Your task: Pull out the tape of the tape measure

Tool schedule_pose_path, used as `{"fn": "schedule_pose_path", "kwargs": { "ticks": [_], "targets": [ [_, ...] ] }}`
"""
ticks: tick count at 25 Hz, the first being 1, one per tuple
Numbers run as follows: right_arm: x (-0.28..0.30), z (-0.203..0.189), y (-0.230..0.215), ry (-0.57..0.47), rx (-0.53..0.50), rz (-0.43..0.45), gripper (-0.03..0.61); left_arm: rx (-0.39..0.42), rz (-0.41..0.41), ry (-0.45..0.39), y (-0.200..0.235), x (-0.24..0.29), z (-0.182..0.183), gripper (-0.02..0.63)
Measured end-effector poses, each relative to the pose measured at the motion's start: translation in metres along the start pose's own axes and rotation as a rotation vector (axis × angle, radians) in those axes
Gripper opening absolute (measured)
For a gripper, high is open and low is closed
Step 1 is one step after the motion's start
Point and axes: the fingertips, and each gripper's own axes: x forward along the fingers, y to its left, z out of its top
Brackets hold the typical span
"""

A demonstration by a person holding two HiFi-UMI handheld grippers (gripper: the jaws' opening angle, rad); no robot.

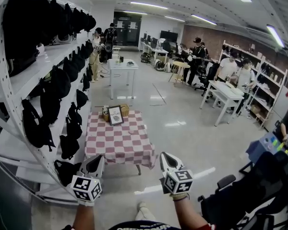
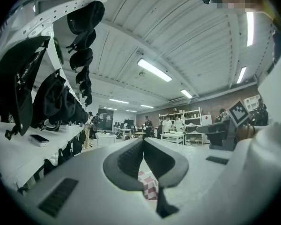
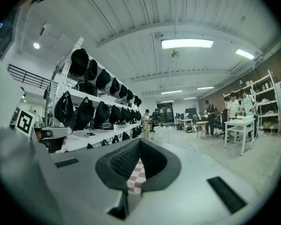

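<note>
A low table with a red-and-white checked cloth (image 1: 116,143) stands ahead of me on the floor. At its far end are a framed picture (image 1: 115,114) and a small basket (image 1: 124,109). I cannot pick out a tape measure in any view. My left gripper (image 1: 98,158) hovers level before the table's near left corner, its jaws closed together with nothing between them. My right gripper (image 1: 165,156) hangs level just off the near right corner, also shut and empty. A strip of the checked cloth (image 2: 147,182) shows below the left gripper's (image 2: 143,140) closed tips. The cloth (image 3: 136,175) also shows under the right gripper (image 3: 140,140).
A white shelf rack (image 1: 19,80) hung with black bags runs along the left, close to the table. White tables (image 1: 122,68) (image 1: 225,92) and several people stand farther back. A black chair (image 1: 259,190) sits at the lower right.
</note>
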Motion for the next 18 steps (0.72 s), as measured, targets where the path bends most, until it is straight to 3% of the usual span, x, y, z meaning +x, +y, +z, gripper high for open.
{"fn": "schedule_pose_path", "kwargs": {
  "ticks": [18],
  "targets": [
    [0.014, -0.007, -0.016, 0.028, 0.005, 0.007, 0.003, -0.028, 0.008, 0.012, 0.004, 0.015, -0.012, 0.006]
  ]
}}
